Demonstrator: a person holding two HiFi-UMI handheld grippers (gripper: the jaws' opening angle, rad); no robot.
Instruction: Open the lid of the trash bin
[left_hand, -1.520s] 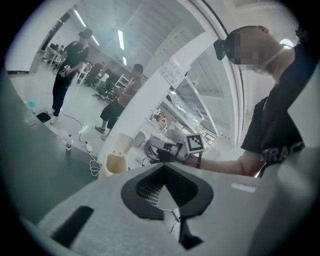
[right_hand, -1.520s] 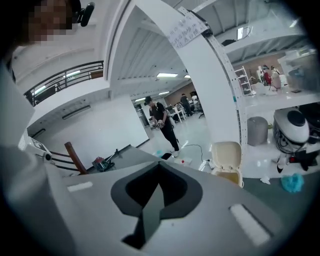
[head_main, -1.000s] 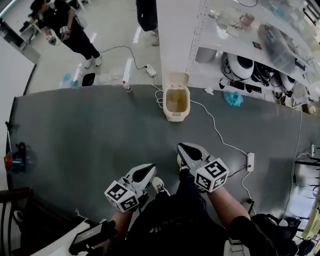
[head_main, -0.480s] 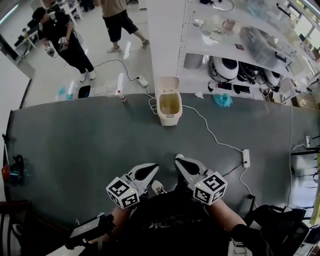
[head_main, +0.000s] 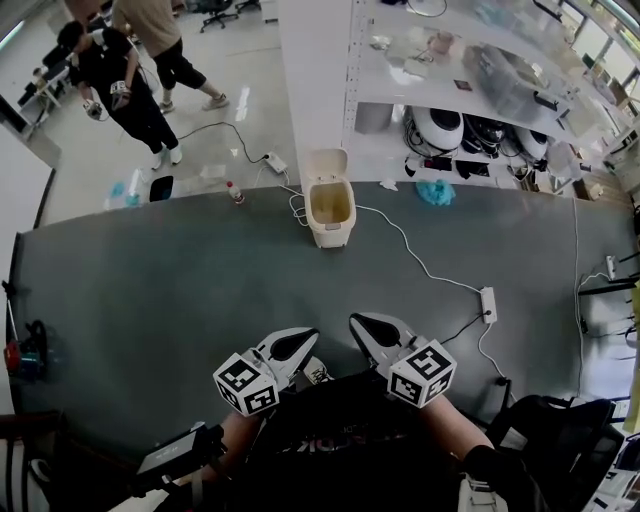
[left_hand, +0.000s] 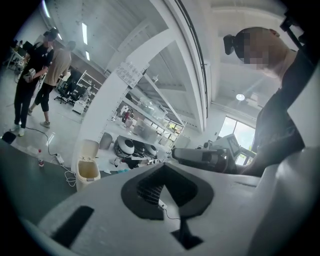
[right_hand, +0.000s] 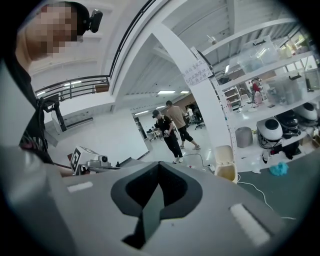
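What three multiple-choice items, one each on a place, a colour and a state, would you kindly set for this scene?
1. Where does the trash bin stand?
A) on a shelf
B) on a chair
C) at the far edge of the dark mat, by the white pillar

2. What colour is the trash bin?
A) cream
B) red
C) blue

3. How is its lid?
A) shut
B) tipped up, open
C) lying on the floor

Answers:
1 C, the head view shows it at the mat's far edge below the pillar.
2 A, body and lid are both cream.
3 B, the lid stands up behind the open mouth.
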